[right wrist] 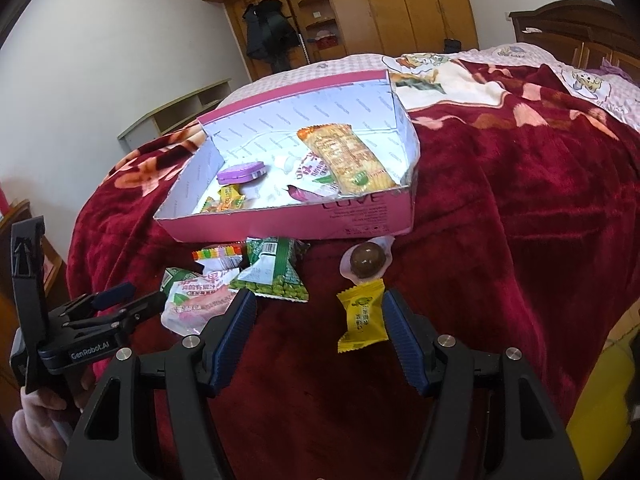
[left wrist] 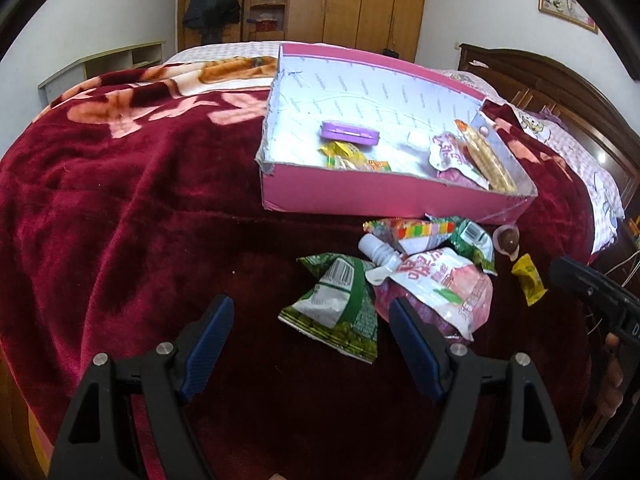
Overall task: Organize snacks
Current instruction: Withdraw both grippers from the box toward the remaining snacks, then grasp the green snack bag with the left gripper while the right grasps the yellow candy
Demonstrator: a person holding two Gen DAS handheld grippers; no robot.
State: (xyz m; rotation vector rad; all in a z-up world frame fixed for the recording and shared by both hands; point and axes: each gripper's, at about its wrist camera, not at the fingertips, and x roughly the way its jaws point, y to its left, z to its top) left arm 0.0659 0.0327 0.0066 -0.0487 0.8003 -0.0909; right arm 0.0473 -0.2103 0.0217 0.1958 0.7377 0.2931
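Note:
My left gripper [left wrist: 310,312] stands open low over the red blanket, with a green pea packet [left wrist: 336,304] lying between its fingertips, untouched. A pink spouted pouch [left wrist: 436,288] lies just past its right finger. My right gripper [right wrist: 318,300] is open too. A yellow candy [right wrist: 362,316] lies between its fingers, close to the right one. Beyond the candy sits a chocolate ball [right wrist: 367,260] in a clear wrapper. Behind the pile is the pink box [right wrist: 300,224], holding a purple tin [right wrist: 242,172], a cracker pack [right wrist: 346,158], a pouch and small candies.
A second green packet [right wrist: 272,272] and a striped candy pack [right wrist: 218,253] lie against the box's front wall. The bed's edge drops off close on the left and right. A dark headboard [left wrist: 540,80] and wooden wardrobes [left wrist: 352,0] stand behind. A hand holds the left gripper [right wrist: 132,298].

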